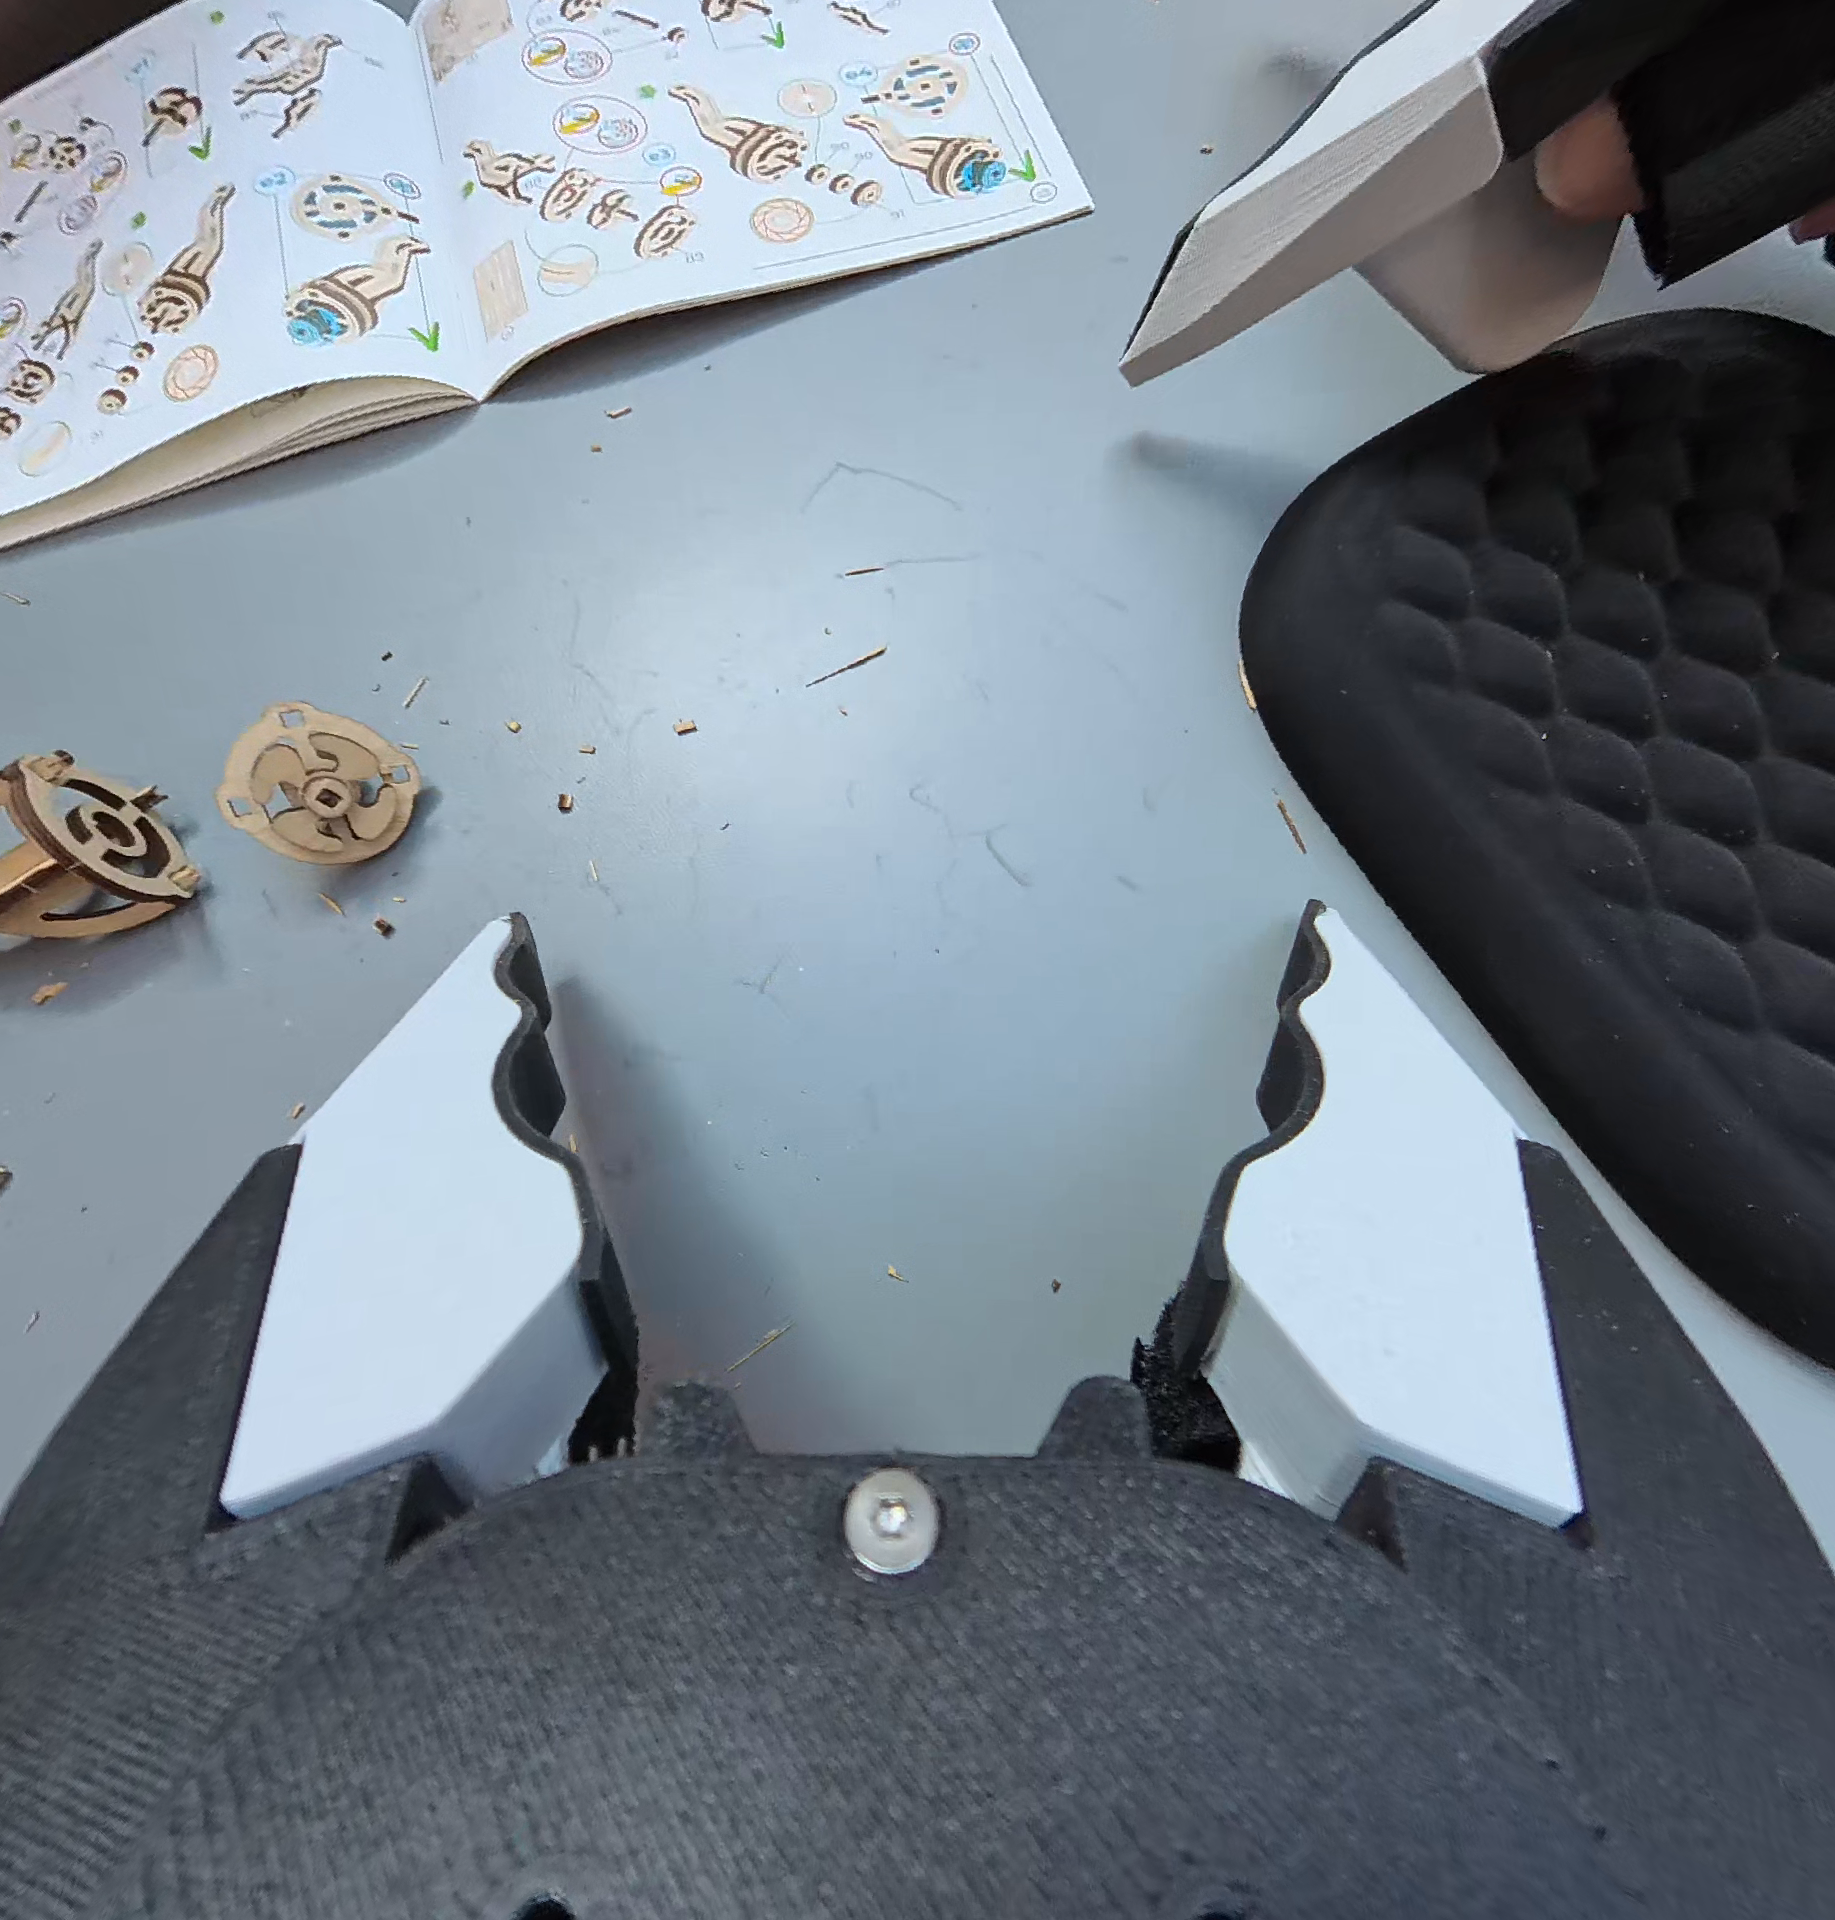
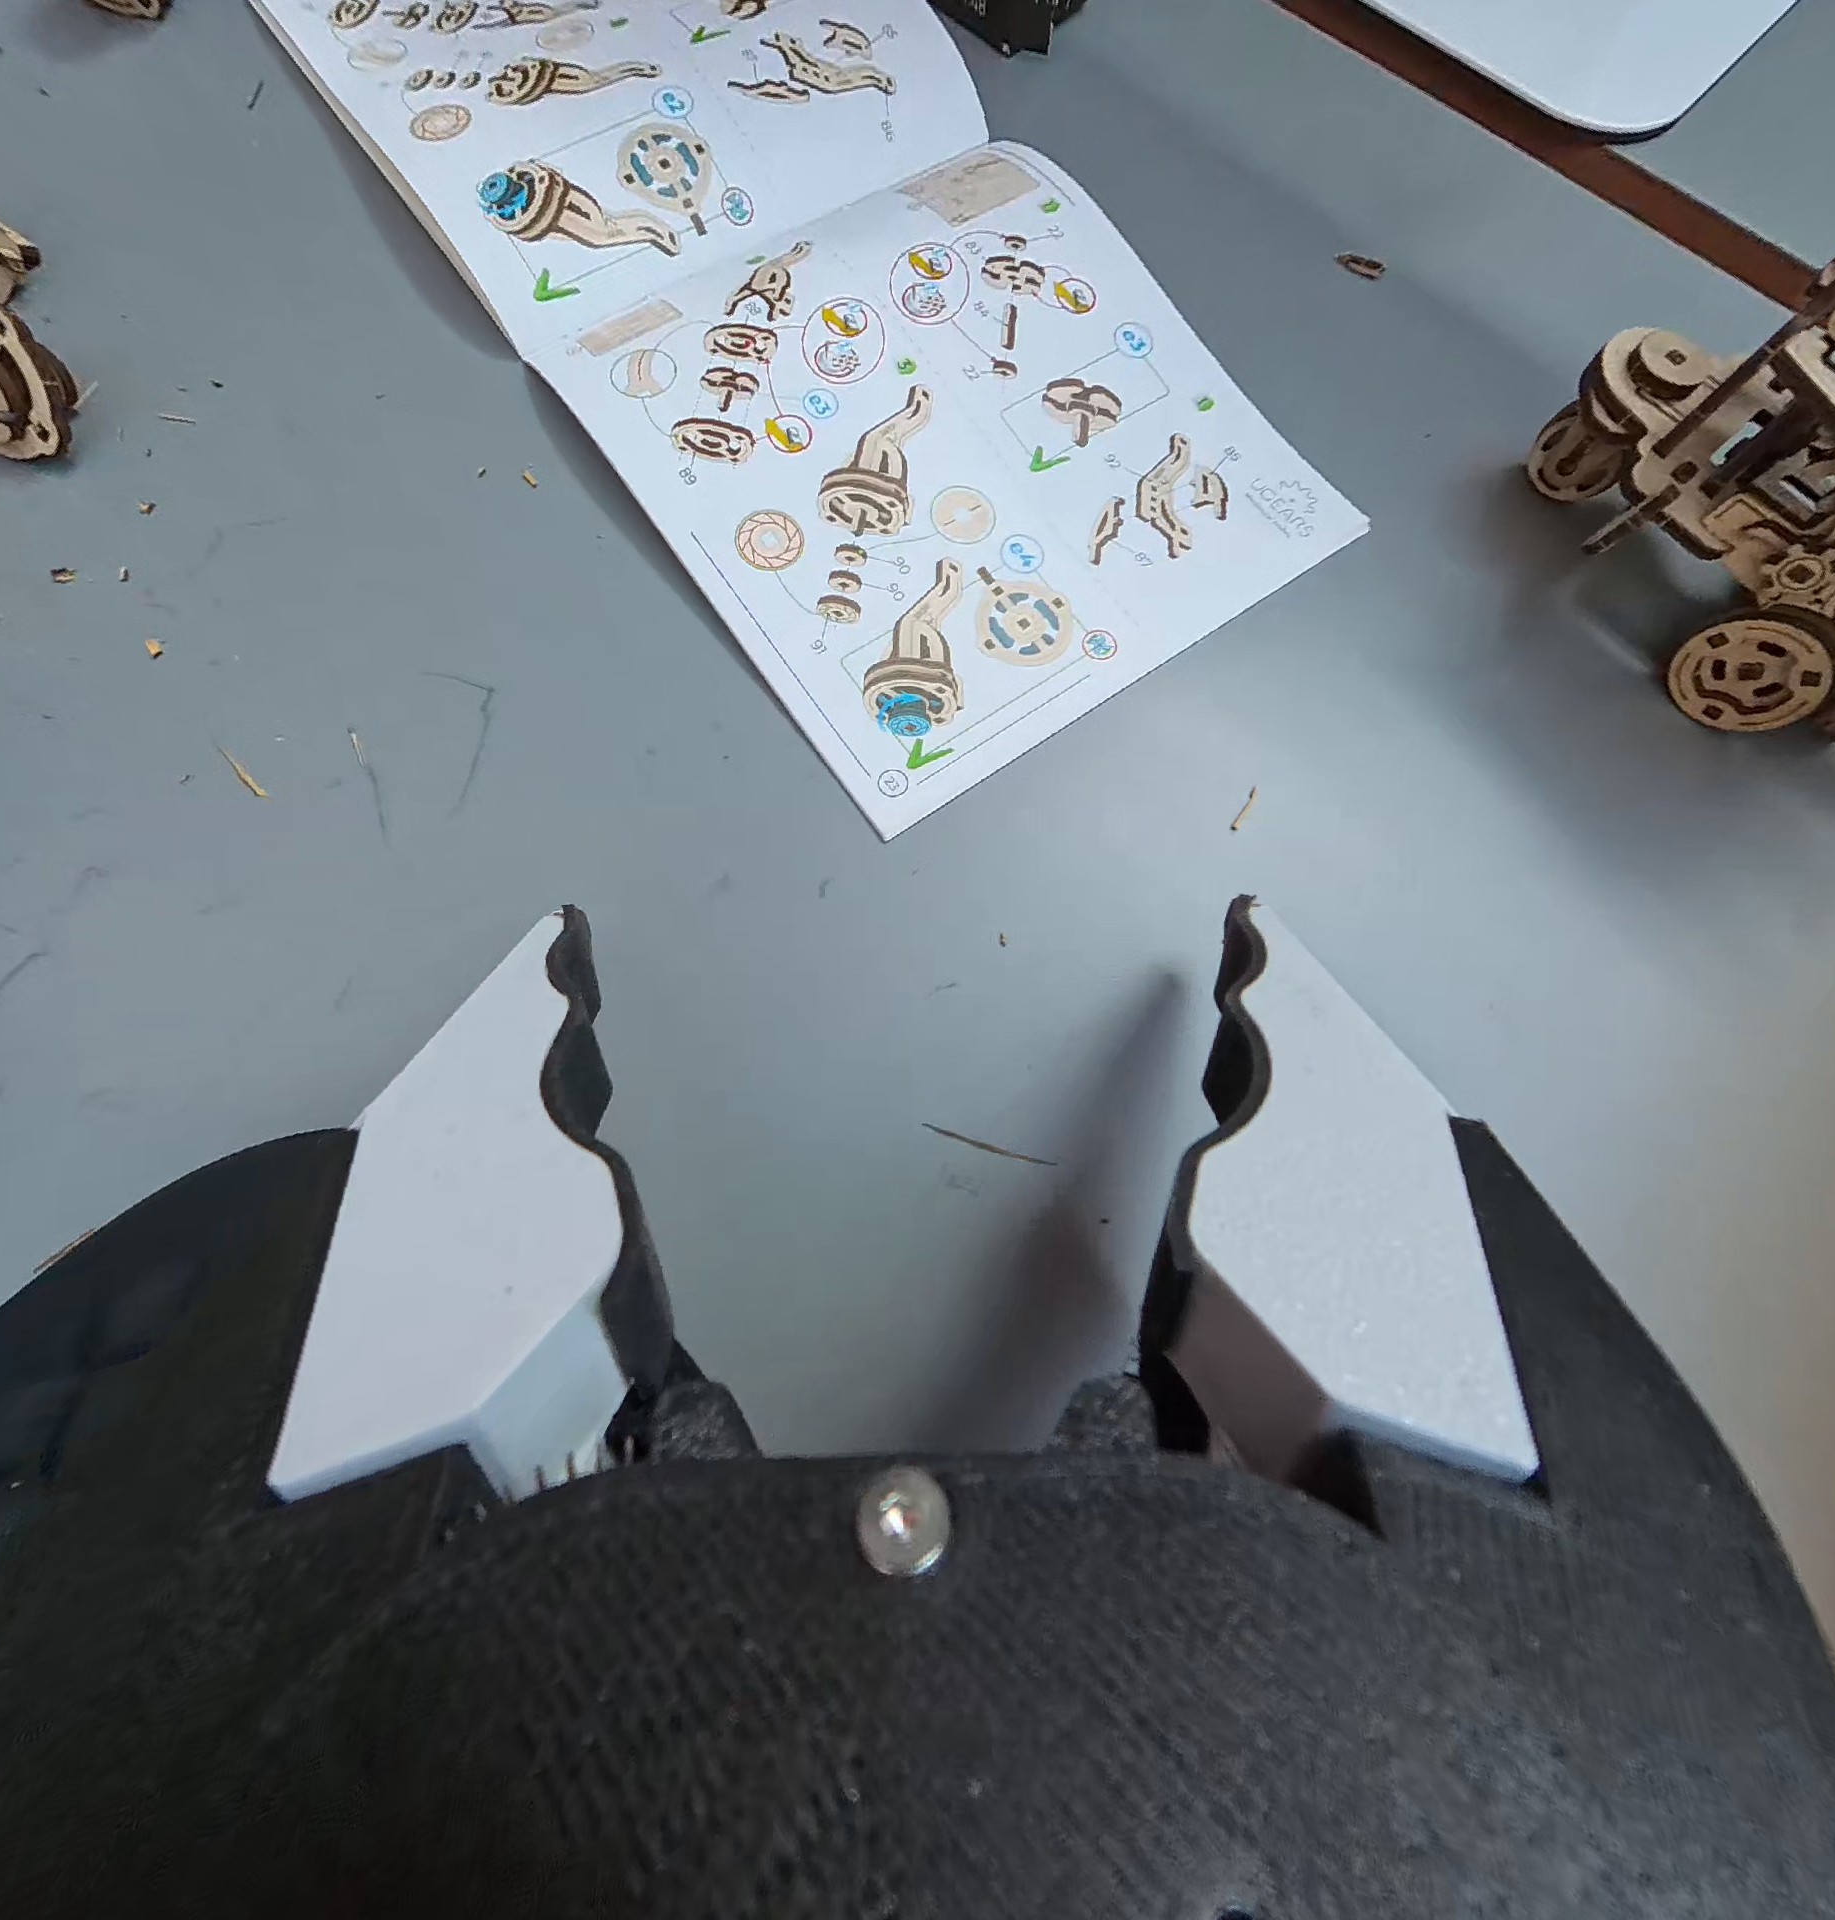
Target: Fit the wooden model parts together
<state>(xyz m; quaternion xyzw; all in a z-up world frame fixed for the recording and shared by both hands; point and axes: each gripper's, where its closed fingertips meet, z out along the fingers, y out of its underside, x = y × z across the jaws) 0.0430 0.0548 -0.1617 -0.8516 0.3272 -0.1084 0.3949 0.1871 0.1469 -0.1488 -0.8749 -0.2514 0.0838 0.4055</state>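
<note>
Over the grey tabletop [image 2: 269, 831], the left gripper [image 1: 918, 925] and right gripper [image 2: 905, 909] hang empty, jaws apart.
Only the right wrist view shows the wheeled wooden model [image 2: 1744, 520], cut off at the right edge; only the left shows the slotted wooden disc [image 1: 315, 781].

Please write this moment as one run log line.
left tongs: open, empty | right tongs: open, empty | flat round wooden fan-cut disc: untouched on grey table

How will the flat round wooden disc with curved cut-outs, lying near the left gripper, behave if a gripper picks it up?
The round wooden disc looks thin, with large cut-outs, so it is probably light, and a hard squeeze might crack its narrow spokes. It lies flat on the grey table, so getting a finger under its edge may be difficult. Pushed, it would likely slide, not roll.
</note>
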